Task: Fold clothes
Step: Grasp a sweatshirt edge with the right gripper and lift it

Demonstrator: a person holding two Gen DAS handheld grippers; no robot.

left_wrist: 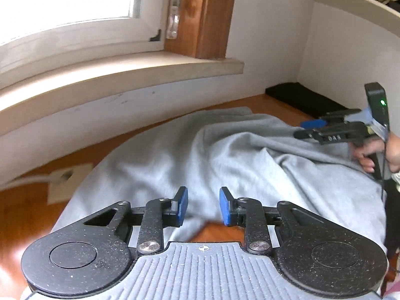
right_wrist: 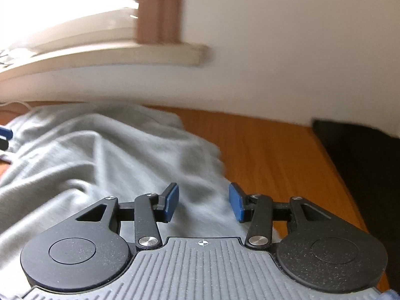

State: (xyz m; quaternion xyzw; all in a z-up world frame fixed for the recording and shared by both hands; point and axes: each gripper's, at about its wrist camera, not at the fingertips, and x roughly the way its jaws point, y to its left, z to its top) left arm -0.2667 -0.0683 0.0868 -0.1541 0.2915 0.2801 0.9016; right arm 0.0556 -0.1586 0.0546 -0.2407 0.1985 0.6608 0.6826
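L tongs (left_wrist: 203,206) nearest lens in L wrist view: blue pads apart, nothing pinched between, so released. Grey garment (left_wrist: 200,155) lies under and ahead of them, rumpled, spread over wooden table (left_wrist: 25,212). Bare wood shows in gap just below the pads, w/ cloth edge blurred there. Can't tell if pads touch the cloth.

R tongs (right_wrist: 203,205) in R wrist view: pads apart, wider gap, also released, gripping nothing. Garment (right_wrist: 100,155) sits below and to the left of them; its right edge runs under the gap, so left pad is over cloth, right pad over bare table (right_wrist: 275,155). Frame blurred.

From L wrist view, R tongs (left_wrist: 303,128) seen at far right, above garment's right side, held by a hand (left_wrist: 380,152); side-on, pads near each other, gap not readable from this angle.

Garment bunched w/ folds, a raised ridge across middle. Far edge near wall below window sill (left_wrist: 125,75). Black item (left_wrist: 300,97) on table at far right corner, apart from garment. White plate (left_wrist: 67,182) flat on table just left of cloth.
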